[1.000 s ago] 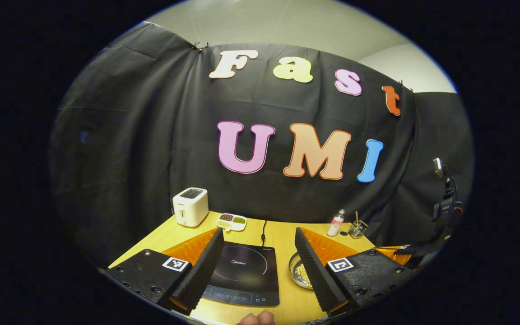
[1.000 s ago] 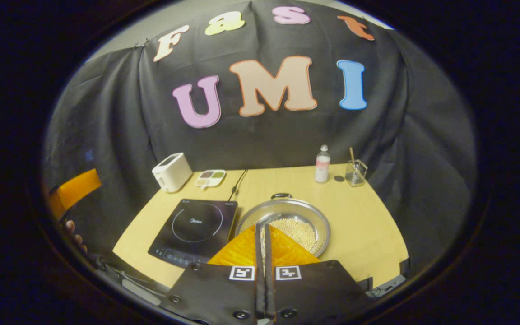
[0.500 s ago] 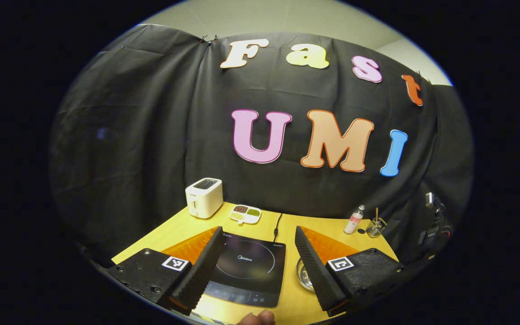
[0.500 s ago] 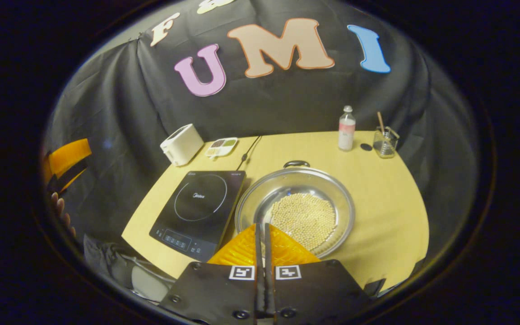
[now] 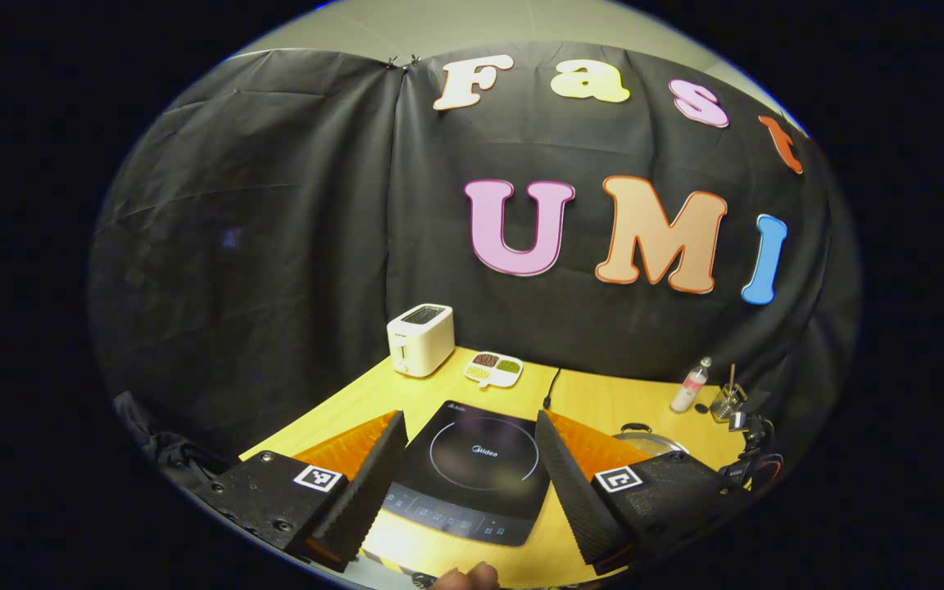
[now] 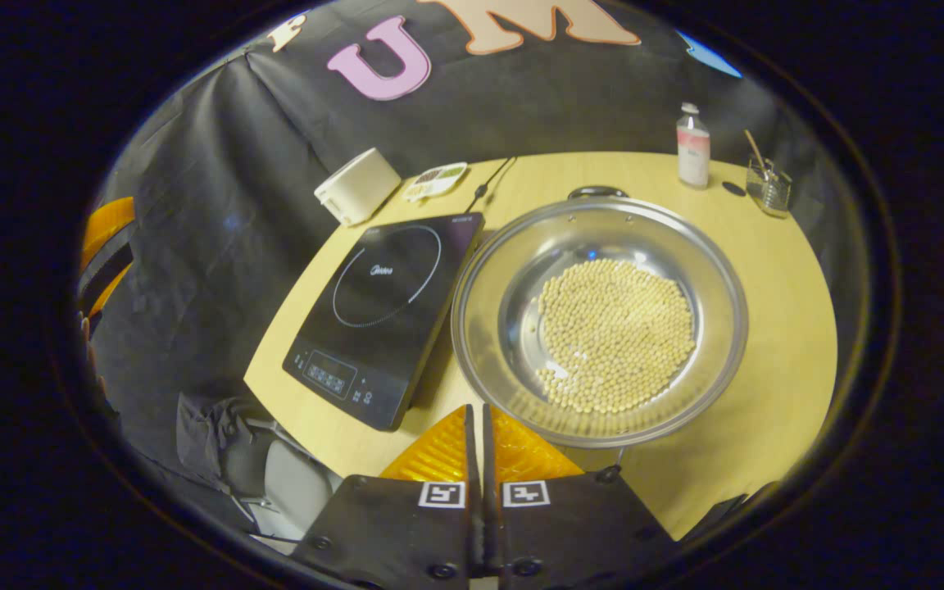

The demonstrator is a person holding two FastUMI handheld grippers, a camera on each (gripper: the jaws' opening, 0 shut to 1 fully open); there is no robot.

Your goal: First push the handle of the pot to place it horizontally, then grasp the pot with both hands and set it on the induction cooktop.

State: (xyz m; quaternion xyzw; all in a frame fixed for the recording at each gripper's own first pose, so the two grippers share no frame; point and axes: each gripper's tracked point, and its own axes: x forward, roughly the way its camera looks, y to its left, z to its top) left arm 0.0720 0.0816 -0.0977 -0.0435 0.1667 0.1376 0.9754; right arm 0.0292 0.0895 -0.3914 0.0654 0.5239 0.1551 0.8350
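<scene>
Pot point(image 6: 600, 319) right of cooktop point(image 6: 386, 307)

The left claw point(image 5: 468, 471) has two black finger mounts, each carrying a small square black-and-white marker on a white patch and a few dark round screws along the lower edge. Its fingers point(image 5: 361, 492) are faced with black ridged foam pads, backed by bright orange ribbed plastic. At 6 o'clock in the left gripper view a fingertip of the holding hand point(image 5: 464, 578) peeks in. The right claw point(image 6: 478, 459) is built alike (black mounts, twin square markers, screws near 6 o'clock), with orange ribbed wedges either side of thin black pads.
</scene>
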